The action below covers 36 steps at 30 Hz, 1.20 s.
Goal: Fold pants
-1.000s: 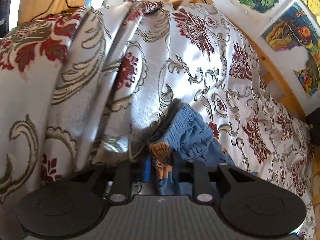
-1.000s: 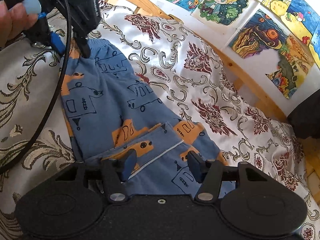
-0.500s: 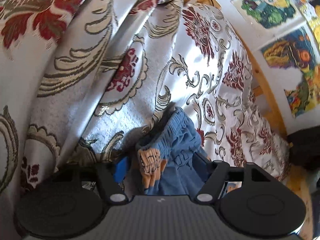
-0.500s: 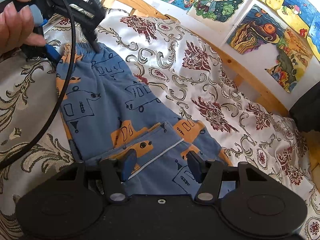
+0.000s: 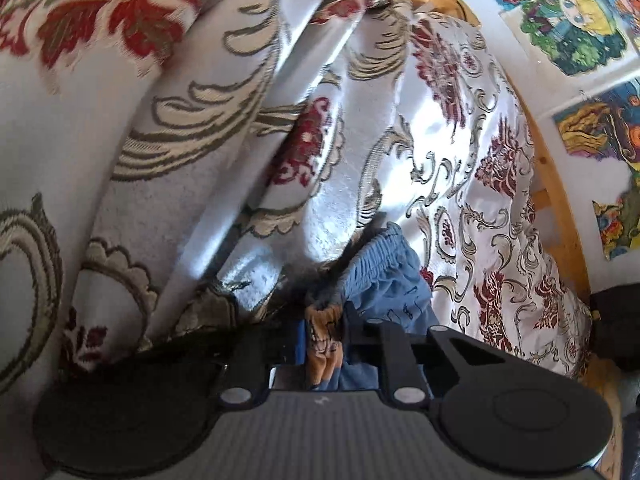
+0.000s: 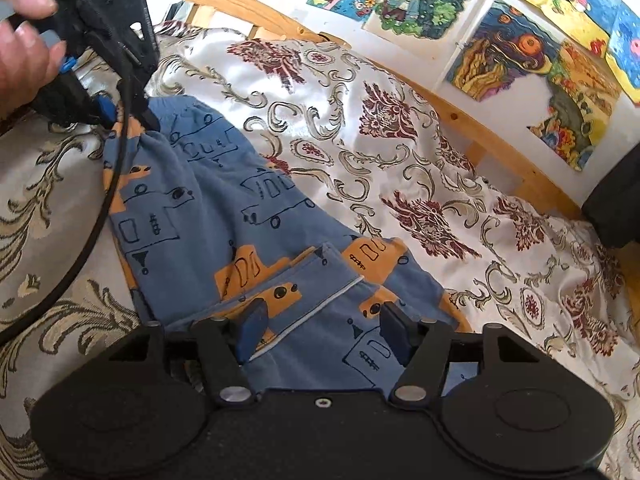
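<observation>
Blue pants with orange vehicle prints lie on the patterned bedspread, legs doubled over near my right gripper. My left gripper is shut on the waistband, pinching bunched orange and blue cloth between its pads. It also shows in the right wrist view, at the top left, gripping the waistband corner. My right gripper is open, its blue pads spread just above the folded leg ends, holding nothing.
A wooden bed rail curves along the far side under a wall of colourful drawings. A bulky draped fold of the bedspread rises close left of the left gripper. A black cable hangs from the left gripper.
The left gripper opened briefly, then shut again on the waistband and shifted slightly. The right gripper stayed open over the leg ends.
</observation>
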Tool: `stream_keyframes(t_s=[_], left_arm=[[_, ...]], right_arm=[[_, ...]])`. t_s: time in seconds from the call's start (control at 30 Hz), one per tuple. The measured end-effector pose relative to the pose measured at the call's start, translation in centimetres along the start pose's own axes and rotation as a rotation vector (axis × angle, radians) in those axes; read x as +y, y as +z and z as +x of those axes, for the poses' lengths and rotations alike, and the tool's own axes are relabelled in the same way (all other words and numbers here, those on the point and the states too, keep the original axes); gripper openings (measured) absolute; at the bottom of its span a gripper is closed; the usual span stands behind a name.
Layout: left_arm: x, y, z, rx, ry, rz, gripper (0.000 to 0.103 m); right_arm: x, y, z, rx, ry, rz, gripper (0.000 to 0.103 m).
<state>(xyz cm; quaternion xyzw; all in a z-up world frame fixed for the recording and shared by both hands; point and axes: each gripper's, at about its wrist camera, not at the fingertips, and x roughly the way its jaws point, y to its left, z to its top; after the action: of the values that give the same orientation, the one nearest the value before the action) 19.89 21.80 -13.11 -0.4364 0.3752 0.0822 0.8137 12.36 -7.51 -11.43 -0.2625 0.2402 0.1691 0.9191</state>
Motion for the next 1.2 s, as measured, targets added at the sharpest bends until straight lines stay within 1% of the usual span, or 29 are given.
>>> stream_keyframes(t_s=[0.13, 0.23, 0.37, 0.43, 0.53, 0.6, 0.67, 0.77, 0.83, 0.9, 0.97, 1.03, 1.2], left_arm=[[-1.4, -0.4, -0.6, -0.033, 0.009, 0.073, 0.016], [-2.7, -1.0, -1.7, -0.078, 0.014, 0.170, 0.016], [-4.7, -1.8, -2.9, -0.121, -0.011, 0.271, 0.016], [-5.8, -2.2, -3.5, -0.137, -0.026, 0.314, 0.016], [-7.7, -3.5, -4.6, -0.172, -0.047, 0.422, 0.016], [-9.0, -4.7, -5.3, -0.193, -0.057, 0.503, 0.016], [-10.7, -6.3, -5.9, -0.221, -0.058, 0.610, 0.016], [-12.9, -9.2, -6.2, -0.246, -0.059, 0.769, 0.016], [-14.3, -11.4, -6.3, -0.249, -0.060, 0.871, 0.016], [-15.6, -13.7, -6.3, -0.231, -0.076, 0.951, 0.016], [-16.6, -15.9, -6.1, -0.213, -0.081, 1.008, 0.016], [-17.5, -17.8, -5.8, -0.183, -0.087, 1.048, 0.016], [-19.4, -22.5, -4.9, -0.148, -0.079, 1.159, 0.016]], right_arm=[[-1.3, 0.3, 0.0, -0.001, 0.027, 0.071, 0.070], [-2.1, 0.5, -0.5, -0.008, 0.031, 0.098, 0.073], [-3.6, 0.8, -1.2, -0.011, 0.044, 0.149, 0.075], [-4.8, 0.8, -1.6, 0.006, 0.065, 0.179, 0.076], [-7.1, 0.7, -1.9, 0.045, 0.116, 0.208, 0.076], [-9.0, 0.4, -1.8, 0.088, 0.147, 0.244, 0.078], [-11.0, -0.3, -1.4, 0.135, 0.181, 0.281, 0.078], [-13.4, -1.5, -1.4, 0.171, 0.208, 0.315, 0.078], [-14.8, -2.1, -1.6, 0.183, 0.225, 0.357, 0.082], [-16.5, -2.8, -1.8, 0.190, 0.233, 0.427, 0.083], [-18.4, -3.4, -2.0, 0.187, 0.219, 0.514, 0.084], [-20.2, -3.9, -2.0, 0.202, 0.209, 0.582, 0.085], [-23.8, -4.8, -2.2, 0.236, 0.159, 0.646, 0.085]])
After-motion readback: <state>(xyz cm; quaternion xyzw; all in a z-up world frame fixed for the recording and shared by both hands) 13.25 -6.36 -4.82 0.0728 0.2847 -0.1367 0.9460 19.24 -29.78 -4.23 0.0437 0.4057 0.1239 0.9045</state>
